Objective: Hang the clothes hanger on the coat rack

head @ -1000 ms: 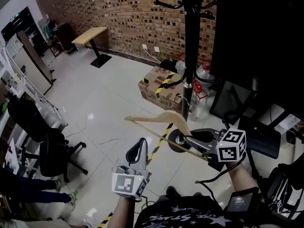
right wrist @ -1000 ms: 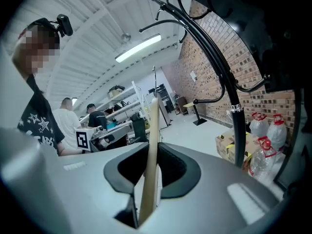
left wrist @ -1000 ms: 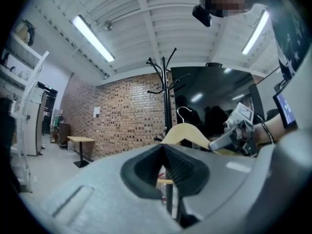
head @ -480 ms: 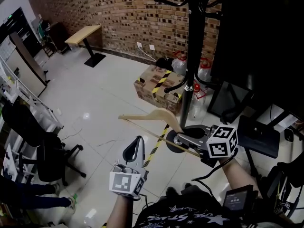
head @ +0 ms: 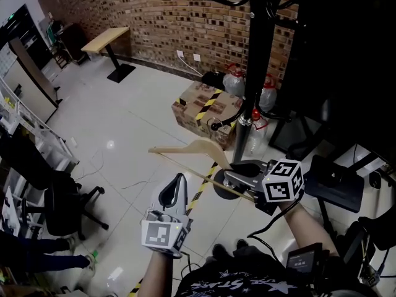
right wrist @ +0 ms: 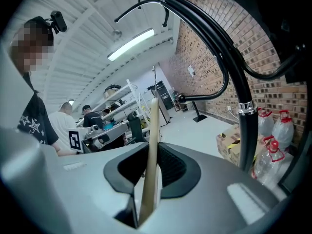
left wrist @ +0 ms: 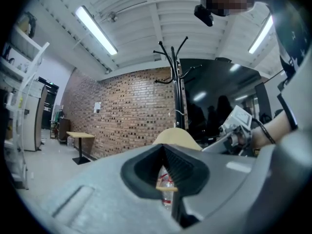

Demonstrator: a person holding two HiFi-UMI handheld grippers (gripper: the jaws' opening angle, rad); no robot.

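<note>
Gripping one arm of the wooden hanger (head: 189, 148), the right gripper (head: 230, 177) is seen just beside the coat rack (head: 255, 73). Open floor (head: 124, 129) lies under the hanger's free tip. The left gripper (head: 176, 185) is pressed together, empty.

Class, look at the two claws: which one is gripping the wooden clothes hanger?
The right claw: the wooden clothes hanger is pinched between its jaws. The left claw has nothing between its jaws.
</note>
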